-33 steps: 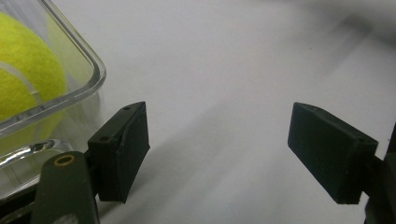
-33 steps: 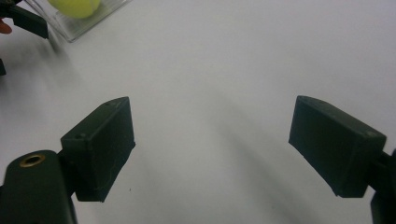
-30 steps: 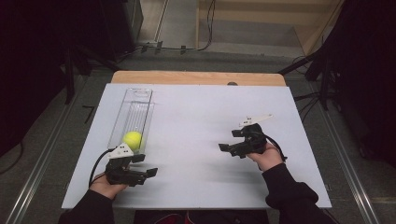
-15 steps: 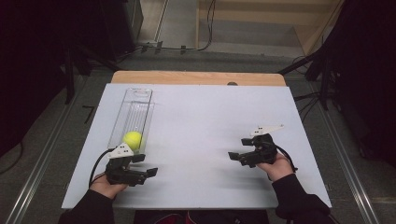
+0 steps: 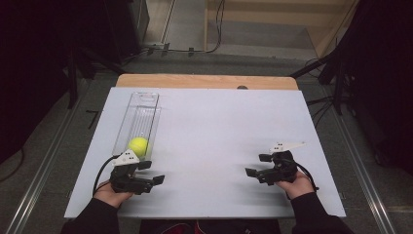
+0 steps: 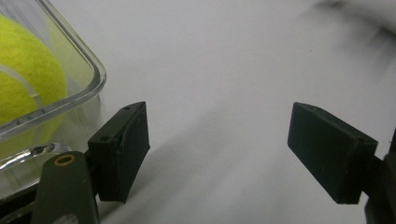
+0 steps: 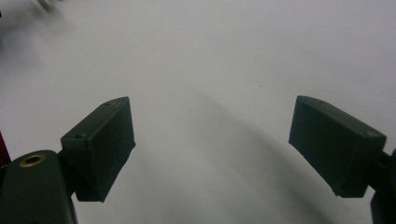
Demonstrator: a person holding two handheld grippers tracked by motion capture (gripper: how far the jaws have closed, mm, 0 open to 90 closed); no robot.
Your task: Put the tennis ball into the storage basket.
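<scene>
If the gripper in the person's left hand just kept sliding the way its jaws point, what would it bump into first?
Probably nothing soon. The left gripper points rightward across the bare white table, jaws open and empty. The clear tray with the tennis ball sits off to its side. Far along that line is the right gripper, though depth is unclear.

Ball in tray, table's left side

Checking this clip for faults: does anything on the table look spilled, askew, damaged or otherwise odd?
Nothing stands out. The tennis ball sits inside the clear tray, which lies flat on the white table. Both the left gripper and the right gripper are open and hold nothing.
</scene>
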